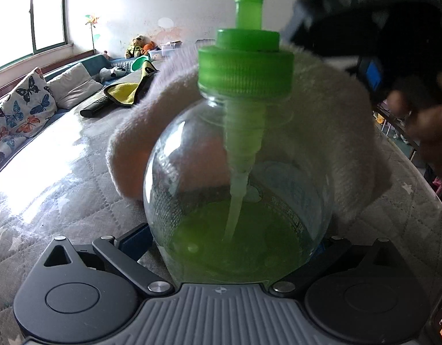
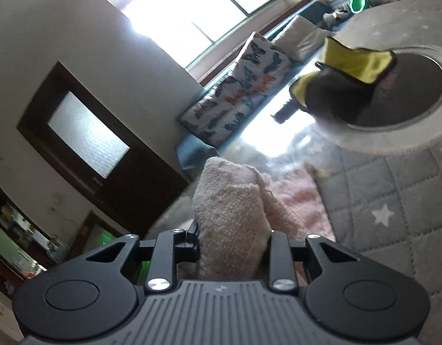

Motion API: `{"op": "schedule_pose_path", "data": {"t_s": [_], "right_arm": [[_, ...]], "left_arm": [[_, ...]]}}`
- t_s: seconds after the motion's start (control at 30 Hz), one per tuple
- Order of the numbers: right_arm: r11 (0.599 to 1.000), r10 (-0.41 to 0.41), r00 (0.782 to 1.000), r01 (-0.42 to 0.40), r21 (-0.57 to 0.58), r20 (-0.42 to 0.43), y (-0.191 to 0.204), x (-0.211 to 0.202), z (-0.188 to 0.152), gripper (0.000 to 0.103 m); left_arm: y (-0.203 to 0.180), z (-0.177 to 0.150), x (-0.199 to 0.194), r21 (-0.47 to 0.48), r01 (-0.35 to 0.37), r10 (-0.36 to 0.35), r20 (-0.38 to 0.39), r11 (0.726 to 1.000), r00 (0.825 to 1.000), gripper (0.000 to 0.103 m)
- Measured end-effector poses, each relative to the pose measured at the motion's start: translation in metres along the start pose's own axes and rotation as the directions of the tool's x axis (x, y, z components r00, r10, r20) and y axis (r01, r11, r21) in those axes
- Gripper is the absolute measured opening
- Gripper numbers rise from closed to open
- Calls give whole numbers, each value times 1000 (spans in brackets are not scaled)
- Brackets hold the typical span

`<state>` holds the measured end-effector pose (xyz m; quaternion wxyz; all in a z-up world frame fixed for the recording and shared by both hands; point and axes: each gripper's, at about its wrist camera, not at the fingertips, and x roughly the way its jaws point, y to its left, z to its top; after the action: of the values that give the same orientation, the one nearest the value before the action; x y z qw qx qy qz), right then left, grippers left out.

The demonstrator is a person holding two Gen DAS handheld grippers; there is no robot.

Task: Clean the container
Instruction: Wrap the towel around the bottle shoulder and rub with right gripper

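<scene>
- The quilted grey surface has a glossy, glare-heavy stretch toward its left edge. If that's a slick cover, anything dropped there would probably slide.
- The pump bottle is the container being cleaned. It sits right in front of the left hand-held gripper, with green liquid pooled in the bottom. The jaws are spread wide around the round base, but I can't tell if the pads actually bite. A smooth round belly could twist or pop out under a hard wipe.
- The pink cloth is pinched tight in the right hand-held gripper and wraps behind the bottle's shoulder. The loose end could snag on the green pump cap and tip the bottle.
- That cap looks the riskiest to me. Press the pump head by accident and soap goes over everything.
</scene>
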<state>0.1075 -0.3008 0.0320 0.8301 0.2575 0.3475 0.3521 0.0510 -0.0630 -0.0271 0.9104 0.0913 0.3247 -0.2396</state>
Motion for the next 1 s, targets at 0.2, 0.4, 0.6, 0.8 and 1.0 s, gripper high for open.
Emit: {"op": "schedule_pose_path", "data": {"t_s": [0.2, 0.4, 0.6, 0.8, 1.0], "right_arm": [[997, -70, 997, 70, 24, -22, -18, 3, -11, 27], [995, -102, 994, 103, 13, -36, -25, -5, -23, 27], [994, -108, 994, 108, -9, -10, -16, -20, -23, 28], [999, -34, 999, 34, 0, 38, -6, -23, -3, 28], [998, -63, 998, 63, -30, 14, -2, 0, 1, 29]], "left_arm": [[-2, 0, -1, -1, 0, 0, 0, 1000, 1000, 103], [-3, -1, -1, -1, 1, -1, 0, 1000, 1000, 103], [-1, 1, 1, 4, 11, -11, -5, 1000, 1000, 103], [3, 6, 9, 38, 47, -47, -11, 998, 999, 103], [4, 5, 10, 41, 54, -54, -7, 998, 999, 103]]}}
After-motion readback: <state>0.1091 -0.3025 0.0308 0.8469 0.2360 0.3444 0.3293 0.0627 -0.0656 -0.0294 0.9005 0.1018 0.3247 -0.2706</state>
